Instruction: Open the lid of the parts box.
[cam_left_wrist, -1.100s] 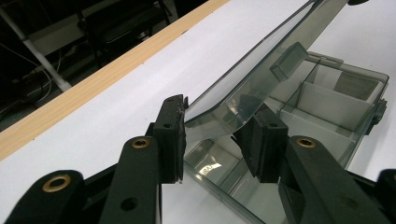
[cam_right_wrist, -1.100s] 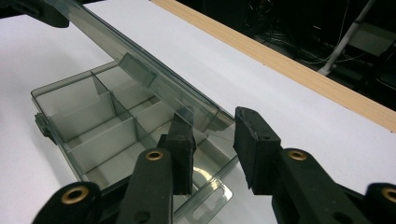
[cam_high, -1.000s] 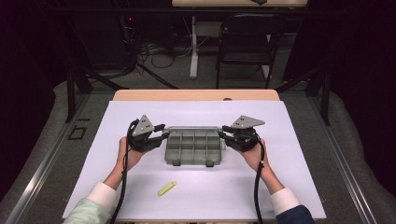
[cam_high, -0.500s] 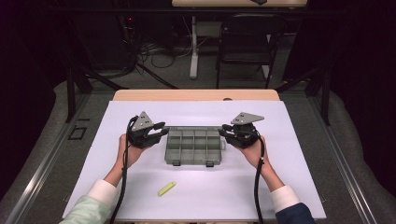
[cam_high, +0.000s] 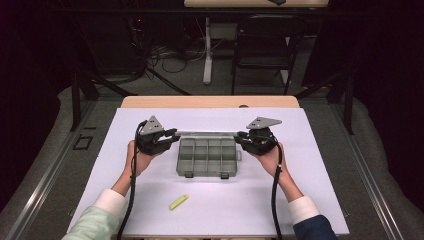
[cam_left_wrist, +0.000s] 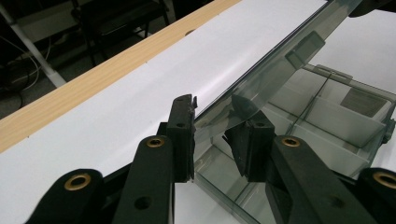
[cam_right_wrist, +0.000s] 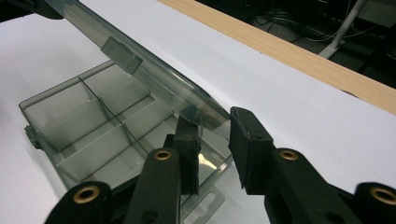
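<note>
Both grippers are on the box lid now, one at each end. Left gripper (cam_high: 172, 134) sits at the left end of the clear compartment box (cam_high: 207, 156), and in the left gripper view its two jaws stand on either side of the raised lid (cam_left_wrist: 275, 65) — the near corner of that smoky plastic sheet runs down between the pads (cam_left_wrist: 183, 135), which look clamped on its edge, though whether both pads press the plastic I cannot quite tell. Moving right, the box itself rests on the white table cover (cam_high: 320, 165), its base flat, dividers showing several open compartments, two latch tabs on the near edge; the lid stands lifted along the far side of the box, stretching from one gripper to the other. Just near of the box, toward the person and a little left, a small yellow piece (cam_high: 178, 202) lies alone on the cover, well apart from the box. Right of the box, the right gripper (cam_high: 241, 135) — in the right gripper view its jaws straddle the lid's other corner (cam_right_wrist: 196, 112), one inside over the compartments, one outside, closed in on the edge.
</note>
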